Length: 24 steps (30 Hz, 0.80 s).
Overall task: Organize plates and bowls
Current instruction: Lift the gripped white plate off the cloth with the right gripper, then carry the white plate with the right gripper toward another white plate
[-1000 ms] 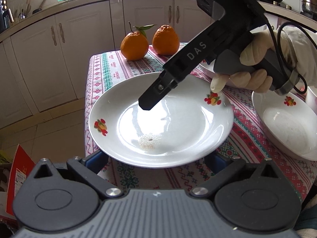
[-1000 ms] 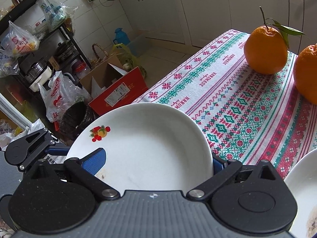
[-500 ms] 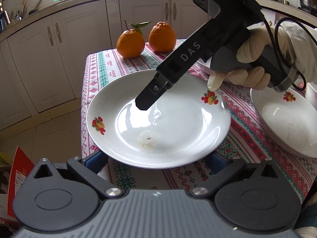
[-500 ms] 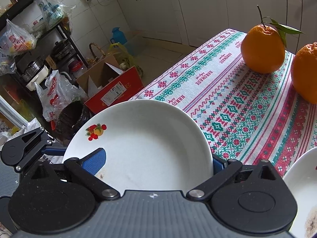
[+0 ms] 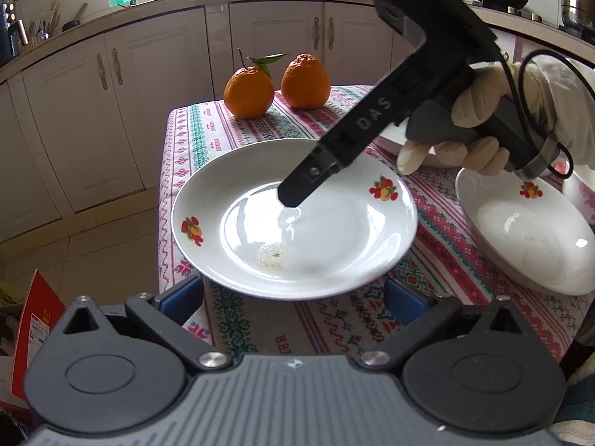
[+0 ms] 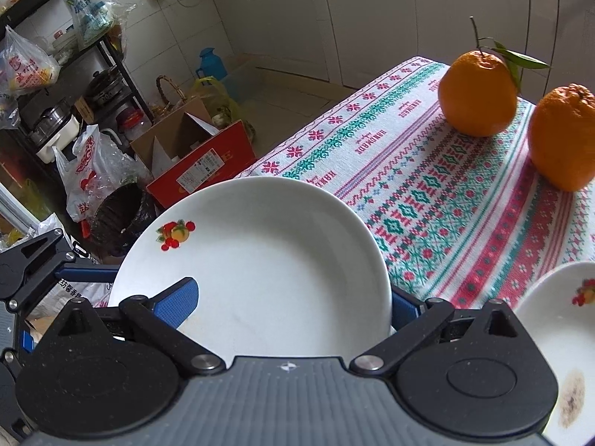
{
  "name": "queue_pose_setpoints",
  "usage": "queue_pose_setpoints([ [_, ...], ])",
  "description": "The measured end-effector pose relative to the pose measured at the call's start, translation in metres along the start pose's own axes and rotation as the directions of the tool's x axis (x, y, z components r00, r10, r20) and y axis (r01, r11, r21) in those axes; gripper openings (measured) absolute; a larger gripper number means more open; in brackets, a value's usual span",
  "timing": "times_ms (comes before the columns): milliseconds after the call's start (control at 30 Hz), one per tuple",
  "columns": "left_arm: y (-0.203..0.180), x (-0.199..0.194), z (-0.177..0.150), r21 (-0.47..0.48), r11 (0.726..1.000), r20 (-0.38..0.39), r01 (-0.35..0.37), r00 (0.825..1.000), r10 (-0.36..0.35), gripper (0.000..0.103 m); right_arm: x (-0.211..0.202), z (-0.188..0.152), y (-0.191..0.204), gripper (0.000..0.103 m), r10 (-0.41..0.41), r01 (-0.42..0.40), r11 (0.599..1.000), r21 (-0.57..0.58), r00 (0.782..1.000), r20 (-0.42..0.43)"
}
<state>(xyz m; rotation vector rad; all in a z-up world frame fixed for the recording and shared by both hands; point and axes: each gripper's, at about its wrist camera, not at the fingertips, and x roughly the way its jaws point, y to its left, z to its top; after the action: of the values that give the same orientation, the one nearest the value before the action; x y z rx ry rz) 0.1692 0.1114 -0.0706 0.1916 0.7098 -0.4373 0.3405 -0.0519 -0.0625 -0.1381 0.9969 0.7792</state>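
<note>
A white plate (image 5: pixel 334 230) with fruit prints lies on the patterned tablecloth near the table's front left corner. It shows again in the right wrist view, plate (image 6: pixel 275 260). My left gripper (image 5: pixel 293 297) is open, its blue fingers spread just below the plate's near rim. My right gripper (image 6: pixel 292 301) is open and straddles the plate's rim: one finger lies over the plate, the other is hidden under it. From the left wrist view the right gripper (image 5: pixel 297 197) reaches in from the upper right, held by a gloved hand (image 5: pixel 472 126). A second white dish (image 5: pixel 520 234) sits to the right.
Two oranges (image 5: pixel 275 85) stand at the table's far edge. Another white dish (image 5: pixel 386 141) is partly hidden behind the right gripper. Left of the table (image 6: pixel 465 193) are a red box (image 6: pixel 200 171), a dark bin (image 6: pixel 119 212) and bags. White cabinets (image 5: pixel 156 74) line the back.
The right gripper's upper finger has shifted slightly to the right over the plate. The plate and the left gripper have barely moved.
</note>
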Motion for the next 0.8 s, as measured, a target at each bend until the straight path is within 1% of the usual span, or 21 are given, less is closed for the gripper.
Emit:
queue_pose_setpoints([
  [133,-0.004,-0.010,-0.003,-0.038,0.999,-0.003,-0.007,1.000,0.007,0.102,-0.027,-0.013,0.007,0.103,-0.026,0.027,1.000,-0.013,0.999,0.028],
  [233,-0.012,-0.020,-0.006,-0.034,0.999,0.009,-0.022,1.000,0.023,0.102,-0.051,-0.026,0.017,0.103,-0.066,0.067,0.997,-0.024,0.996,0.064],
  [333,-0.024,-0.029,-0.008,-0.023,0.999,0.021,-0.034,0.999,0.035,0.102,-0.077,-0.041,0.029,0.103,-0.116,0.120,0.992,-0.029,0.987,0.108],
  [467,-0.043,-0.040,-0.013,0.003,0.999,0.044,-0.044,0.998,0.044,0.102,-0.107,-0.065,0.045,0.103,-0.205,0.212,0.977,-0.026,0.966,0.158],
  [633,-0.069,-0.051,-0.022,0.043,0.998,0.066,-0.049,0.997,0.046,0.102,-0.137,-0.101,0.058,0.103,-0.284,0.292,0.956,-0.006,0.935,0.214],
  [733,-0.081,-0.053,-0.027,0.054,0.998,0.067,-0.031,0.997,0.027,0.102,-0.152,-0.124,0.063,0.103,-0.330,0.335,0.942,0.018,0.915,0.232],
  [800,-0.087,-0.052,-0.029,0.049,0.999,0.053,0.002,0.999,-0.005,0.102,-0.160,-0.139,0.065,0.103,-0.360,0.362,0.931,0.037,0.902,0.236],
])
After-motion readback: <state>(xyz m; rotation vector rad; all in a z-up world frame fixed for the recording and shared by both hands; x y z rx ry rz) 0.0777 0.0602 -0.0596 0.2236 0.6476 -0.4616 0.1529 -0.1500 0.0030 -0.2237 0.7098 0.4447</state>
